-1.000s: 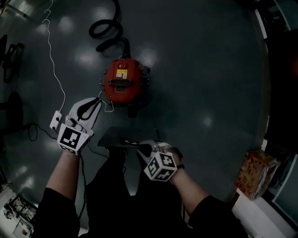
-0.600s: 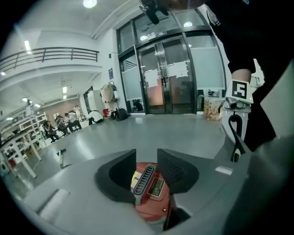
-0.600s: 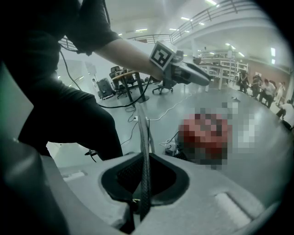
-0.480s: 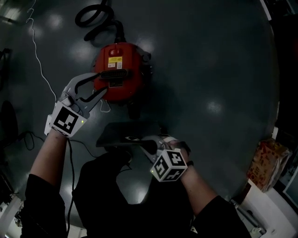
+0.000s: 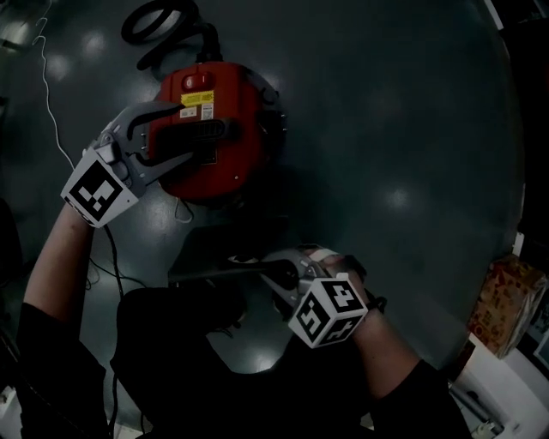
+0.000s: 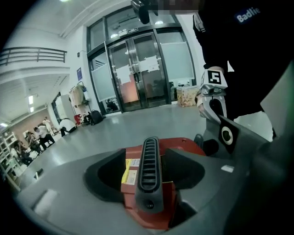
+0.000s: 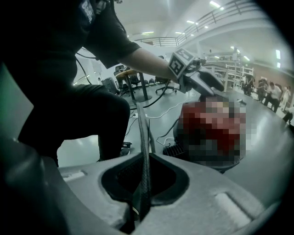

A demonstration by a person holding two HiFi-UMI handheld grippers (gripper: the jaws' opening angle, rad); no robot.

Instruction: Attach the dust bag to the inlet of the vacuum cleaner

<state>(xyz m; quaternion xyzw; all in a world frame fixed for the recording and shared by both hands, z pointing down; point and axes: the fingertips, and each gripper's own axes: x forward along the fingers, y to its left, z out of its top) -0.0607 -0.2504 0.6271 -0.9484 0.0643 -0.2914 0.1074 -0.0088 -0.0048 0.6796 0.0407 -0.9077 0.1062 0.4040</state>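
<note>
Here, at the far left of the head view, a white cable (image 5: pixel 51 103) trails over the dark floor (image 5: pixel 403 129). Next to it the left tongs (image 5: pixel 190 133) reach in over the red vacuum (image 5: pixel 249 111), which stands on the floor with its black hose (image 5: pixel 159 21) coiled at the top edge. These tongs have just been opening and now stand released, jaws wide apart. The vacuum's black ribbed handle (image 5: pixel 206 133) sits between them. In the left gripper view the handle (image 6: pixel 149 170) runs straight up the middle of the left tongs (image 6: pixel 147 160) with a gap on either side, so neither pad presses on it. The red body (image 6: pixel 181 146) and a yellow label (image 6: pixel 132 170) show beneath.

Below the vacuum in the head view lies the bag (image 5: pixel 214 253), a dark flat sheet held over the person's lap. It is near the vacuum but apart from it. Which side of the vacuum carries the inlet cannot be told.

The right tongs (image 5: pixel 268 273) are clenched on the bag's right edge. In the right gripper view the bag (image 7: pixel 144 151) stands edge-on as a thin dark strip, pinched between the jaws of the right tongs (image 7: pixel 144 181).

At the far right, well apart, a printed box (image 5: pixel 506 300) sits by the wall.
</note>
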